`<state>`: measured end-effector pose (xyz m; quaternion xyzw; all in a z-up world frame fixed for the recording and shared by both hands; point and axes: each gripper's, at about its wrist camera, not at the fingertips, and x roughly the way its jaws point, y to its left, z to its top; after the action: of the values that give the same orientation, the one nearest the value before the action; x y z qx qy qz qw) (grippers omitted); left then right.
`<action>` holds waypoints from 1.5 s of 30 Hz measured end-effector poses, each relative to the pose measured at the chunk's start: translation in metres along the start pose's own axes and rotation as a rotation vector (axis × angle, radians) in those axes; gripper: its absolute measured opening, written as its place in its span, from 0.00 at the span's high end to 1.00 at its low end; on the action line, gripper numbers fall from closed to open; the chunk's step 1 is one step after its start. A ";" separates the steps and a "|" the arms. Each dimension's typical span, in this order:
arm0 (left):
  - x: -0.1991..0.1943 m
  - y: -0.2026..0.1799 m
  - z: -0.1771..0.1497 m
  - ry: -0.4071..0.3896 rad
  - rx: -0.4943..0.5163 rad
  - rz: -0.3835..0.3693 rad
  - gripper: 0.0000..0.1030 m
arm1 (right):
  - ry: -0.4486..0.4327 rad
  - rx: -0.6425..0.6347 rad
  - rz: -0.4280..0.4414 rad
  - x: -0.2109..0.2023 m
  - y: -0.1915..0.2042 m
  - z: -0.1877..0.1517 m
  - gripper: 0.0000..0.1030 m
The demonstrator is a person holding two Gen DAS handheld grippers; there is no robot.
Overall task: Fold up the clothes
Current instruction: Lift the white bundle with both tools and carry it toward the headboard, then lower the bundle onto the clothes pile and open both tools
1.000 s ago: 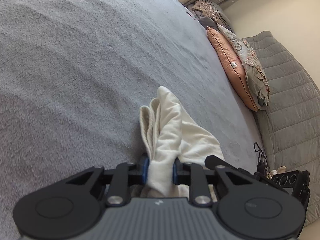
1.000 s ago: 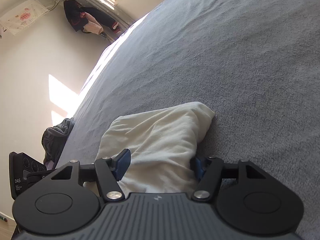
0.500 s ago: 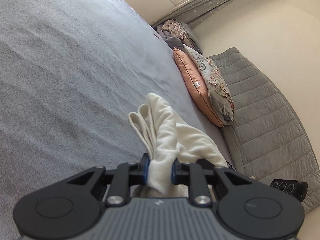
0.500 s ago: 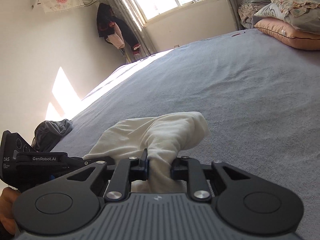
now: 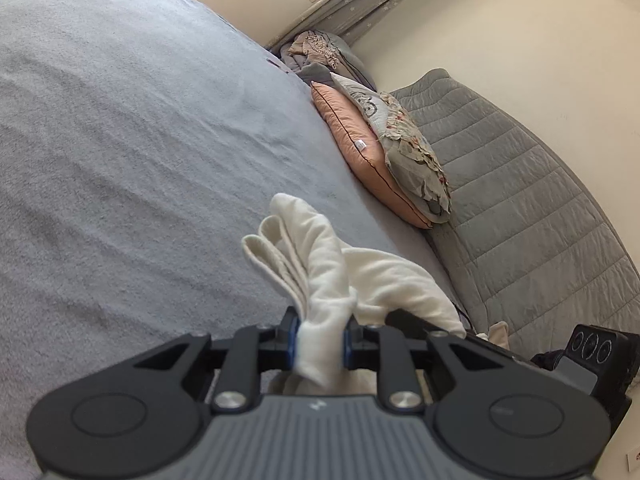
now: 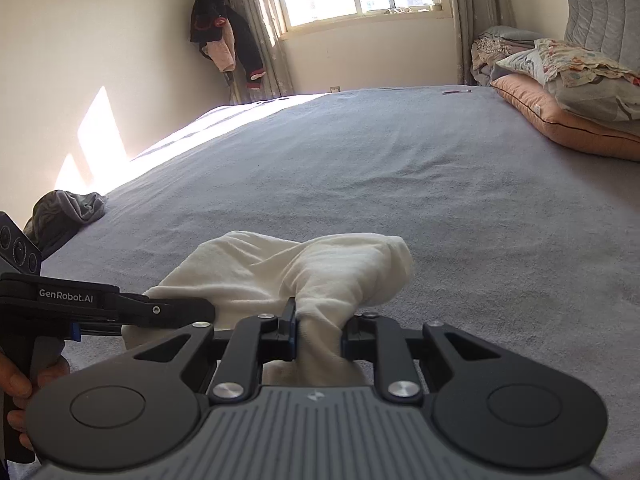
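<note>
The left tool (image 5: 320,338) is clamped on a bunched wad of the cream garment (image 5: 320,276), its blue pads pressed into the cloth from both sides. The right tool (image 6: 319,334) is pinched the same way on another gathered part of the garment (image 6: 280,276), so the cloth hangs between the two, at the near edge of the bed (image 6: 380,184). In the right wrist view the left tool sits just to the left, its handle in the person's hand (image 6: 16,396).

The garment reads as a light, soft knit: it slumps, puckers where it is pinched, and shows a ribbed hem fanned in several layers above the left pads. Such cloth will not hold an edge by itself and will slide layer over layer, so a grip judged best would take all layers near a corner or hem, not the loose middle. Nothing in it looks fragile; the risk is a layer slipping out and spoiling the fold.

Whether this bundle is being opened out or closed up cannot be told. Beyond lie the pillows (image 5: 384,168) at the far right and a dark heap of clothes (image 6: 66,212) at the left.
</note>
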<state>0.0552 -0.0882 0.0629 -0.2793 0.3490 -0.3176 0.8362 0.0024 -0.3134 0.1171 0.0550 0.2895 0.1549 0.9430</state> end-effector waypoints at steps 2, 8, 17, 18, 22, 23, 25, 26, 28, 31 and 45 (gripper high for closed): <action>0.013 -0.034 0.002 -0.011 0.040 -0.022 0.80 | -0.032 -0.038 -0.052 -0.019 -0.012 0.005 0.80; 0.056 -0.145 0.005 -0.032 0.174 -0.106 0.80 | -0.222 -0.048 -0.243 -0.121 -0.072 0.017 0.81; 0.115 -0.386 -0.014 0.047 0.494 -0.343 0.80 | -0.593 0.096 -0.584 -0.303 -0.181 -0.012 0.80; 0.124 -0.405 -0.020 0.062 0.523 -0.365 0.80 | -0.638 0.119 -0.621 -0.320 -0.191 -0.019 0.80; 0.166 -0.484 -0.049 0.130 0.617 -0.453 0.80 | -0.810 0.269 -0.723 -0.371 -0.226 -0.047 0.80; 0.176 -0.501 -0.058 0.143 0.653 -0.462 0.80 | -0.850 0.303 -0.746 -0.381 -0.235 -0.054 0.80; 0.194 -0.528 -0.075 0.164 0.724 -0.455 0.80 | -0.913 0.391 -0.789 -0.396 -0.254 -0.069 0.81; 0.202 -0.541 -0.084 0.175 0.755 -0.441 0.80 | -0.944 0.436 -0.810 -0.404 -0.264 -0.076 0.81; 0.216 -0.561 -0.102 0.186 0.812 -0.404 0.80 | -0.978 0.528 -0.859 -0.414 -0.285 -0.090 0.81; 0.248 -0.582 -0.124 0.201 0.885 -0.312 0.77 | -0.945 0.607 -0.939 -0.417 -0.314 -0.101 0.80; 0.247 -0.583 -0.135 0.066 0.896 -0.199 0.34 | -0.920 0.710 -1.070 -0.433 -0.323 -0.136 0.51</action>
<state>-0.1062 -0.6755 0.2831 0.0878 0.1752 -0.5247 0.8284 -0.3298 -0.7579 0.1717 0.2648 -0.1104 -0.4597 0.8405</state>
